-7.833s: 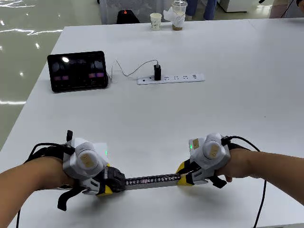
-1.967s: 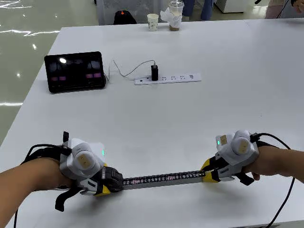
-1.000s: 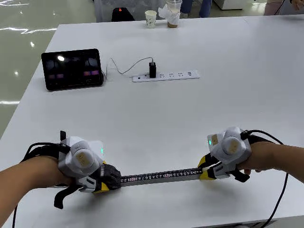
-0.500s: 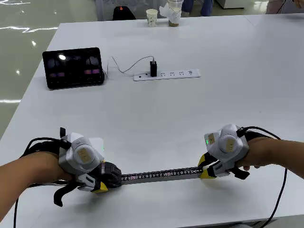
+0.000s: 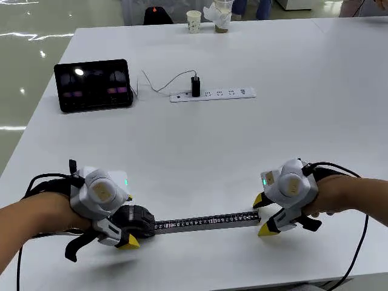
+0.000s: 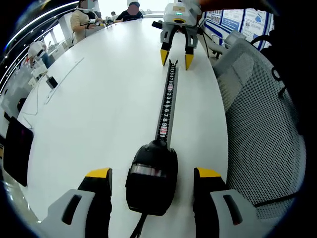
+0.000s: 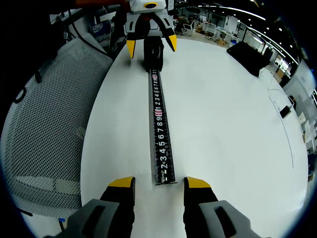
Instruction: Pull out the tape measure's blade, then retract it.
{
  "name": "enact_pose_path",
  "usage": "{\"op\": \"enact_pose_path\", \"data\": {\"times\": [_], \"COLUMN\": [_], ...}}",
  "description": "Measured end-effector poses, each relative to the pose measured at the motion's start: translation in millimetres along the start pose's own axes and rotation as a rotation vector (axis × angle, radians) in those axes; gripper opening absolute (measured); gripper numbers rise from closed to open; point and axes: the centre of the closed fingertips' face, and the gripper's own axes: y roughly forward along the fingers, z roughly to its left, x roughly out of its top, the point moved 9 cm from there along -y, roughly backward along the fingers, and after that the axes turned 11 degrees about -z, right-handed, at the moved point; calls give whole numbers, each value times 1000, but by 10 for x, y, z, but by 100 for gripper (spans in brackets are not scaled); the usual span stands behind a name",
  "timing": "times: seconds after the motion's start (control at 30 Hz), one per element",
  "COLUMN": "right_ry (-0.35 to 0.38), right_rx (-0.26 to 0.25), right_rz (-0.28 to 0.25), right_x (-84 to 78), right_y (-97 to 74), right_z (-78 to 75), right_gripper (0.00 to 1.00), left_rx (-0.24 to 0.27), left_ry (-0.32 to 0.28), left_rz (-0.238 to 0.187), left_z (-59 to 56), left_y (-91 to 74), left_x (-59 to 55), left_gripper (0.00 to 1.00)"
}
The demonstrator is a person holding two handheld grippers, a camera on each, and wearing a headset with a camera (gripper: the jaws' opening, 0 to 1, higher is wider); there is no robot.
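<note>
A black tape measure case (image 5: 136, 219) lies on the white table (image 5: 200, 151) near its front edge. Its blade (image 5: 206, 221) runs out flat to the right. My left gripper (image 5: 132, 221) is open, and its yellow-tipped fingers straddle the case (image 6: 151, 173) without touching it. My right gripper (image 5: 262, 214) is open too, with the blade's end (image 7: 166, 177) lying between its fingertips. In the left gripper view the right gripper (image 6: 176, 55) stands at the blade's (image 6: 167, 94) far end. In the right gripper view the left gripper (image 7: 150, 47) stands around the case (image 7: 153, 49).
A dark tablet (image 5: 94, 85) stands at the back left. Beside it lies a white power strip (image 5: 212, 94) with a black charger and cable. Paper cups (image 5: 194, 21) sit at the far edge. A mesh chair (image 6: 257, 124) is just past the table's near edge.
Both grippers have opened: the left has let go of the case and the right has let go of the blade's end. The blade lies out on the table.
</note>
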Motion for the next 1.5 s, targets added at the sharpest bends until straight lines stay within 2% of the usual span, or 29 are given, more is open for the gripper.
{"op": "enact_pose_path", "data": {"times": [0.07, 0.3, 0.37, 0.43, 0.5, 0.57, 0.63, 0.67, 0.73, 0.77, 0.83, 0.97, 1.0, 1.1, 1.13, 1.17, 1.3, 1.5], "right_ry": [8, 83, 134, 190, 217, 241, 267, 287, 311, 334, 362, 425, 432, 483, 487, 495, 494, 499], "right_rx": [-1, -31, -47, -52, -60, -70, -76, -99, -127, -148, -176, -220, -251, -296, -297, -328, -393, -468], "right_rz": [-1, -19, -21, -27, -36, -51, -84, -98, -130, -153, -182, -214, -222, -263, -259, -274, -300, -363], "right_x": [2, -7, -20, -30, -53, -69, -78, -87, -89, -94, -124, -200, -230, -285, -311, -331, -375, -392], "right_y": [-3, -27, -41, -55, -62, -73, -90, -103, -126, -153, -193, -278, -307, -358, -381, -398, -462, -588], "right_z": [6, 7, 1, 14, 20, 35, 64, 64, 65, 67, 53, 59, 57, 82, 101, 104, 147, 209], "right_gripper": [39, 50, 52, 55, 59, 64, 71, 74, 81, 83, 87, 89, 91, 98, 99, 99, 99, 99], "left_rx": [5, 33, 47, 70, 81, 89, 117, 139, 156, 172, 207, 258, 279, 307, 318, 321, 363, 410], "left_ry": [-18, -118, -151, -176, -193, -208, -262, -308, -363, -377, -363, -383, -392, -436, -475, -501, -518, -493], "left_rz": [-7, -38, -57, -74, -84, -93, -118, -146, -182, -204, -220, -265, -283, -314, -341, -368, -396, -388], "left_z": [-7, -41, -51, -44, -40, -36, -37, -33, -40, -39, -36, -71, -53, -60, -75, -88, -121, -183], "left_y": [-3, -18, -20, -29, -33, -39, -56, -66, -89, -105, -137, -191, -209, -259, -269, -291, -348, -400], "left_x": [1, -27, -23, -19, -35, -45, -53, -55, -57, -70, -104, -134, -152, -192, -187, -193, -257, -364], "left_gripper": [66, 82, 85, 93, 99, 99, 99, 99, 99, 99, 99, 99, 99, 99, 99, 99, 99, 99]}}
